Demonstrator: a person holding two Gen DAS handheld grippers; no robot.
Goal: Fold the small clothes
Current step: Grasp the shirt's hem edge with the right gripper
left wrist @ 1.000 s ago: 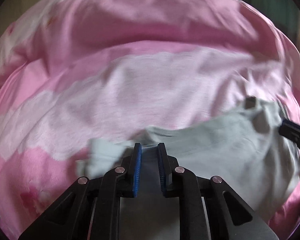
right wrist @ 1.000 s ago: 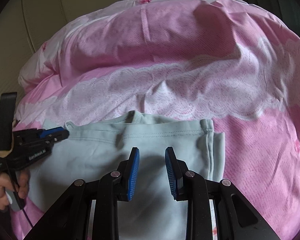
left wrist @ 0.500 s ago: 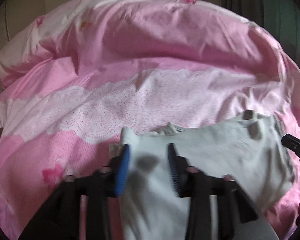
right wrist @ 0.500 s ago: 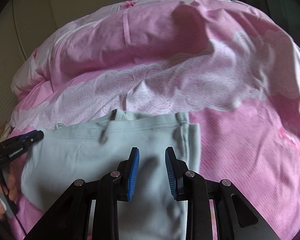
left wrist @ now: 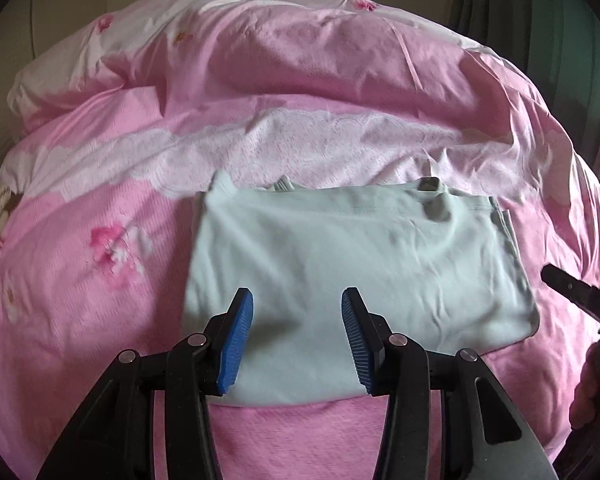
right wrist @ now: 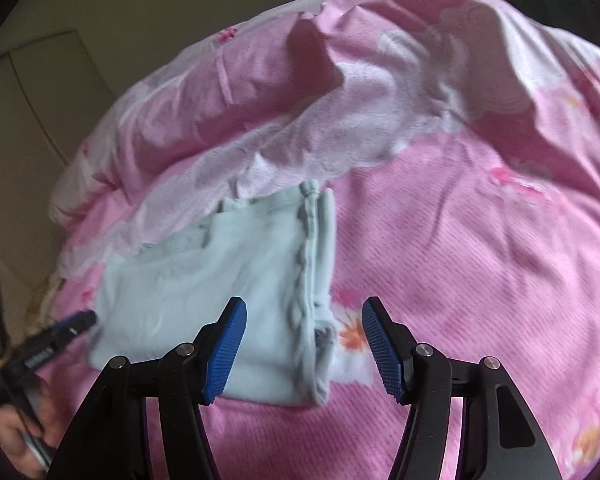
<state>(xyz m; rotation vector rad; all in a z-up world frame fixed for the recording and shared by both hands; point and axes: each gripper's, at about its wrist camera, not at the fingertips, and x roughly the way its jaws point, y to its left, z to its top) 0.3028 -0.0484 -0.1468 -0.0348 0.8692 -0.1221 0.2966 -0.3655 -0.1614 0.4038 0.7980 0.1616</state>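
Garment (left wrist: 356, 276): pale green, folded flat on pink quilt (left wrist: 300, 92), centre of left view.
Left gripper (left wrist: 297, 336): jaws spread, nothing between, at 6 o'clock.
Right gripper (right wrist: 304, 348): jaws just opening, empty, over garment's 3 o'clock edge.

No readable text, gripper (right wrist: 52, 344) lettering blurred

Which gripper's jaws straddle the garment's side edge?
The right gripper: the garment's seamed edge lies between its open jaws. The left gripper frames only plain cloth.

Pale mint garment (left wrist: 356, 276) on a pink, white-laced, flower-printed quilt (left wrist: 100, 304).
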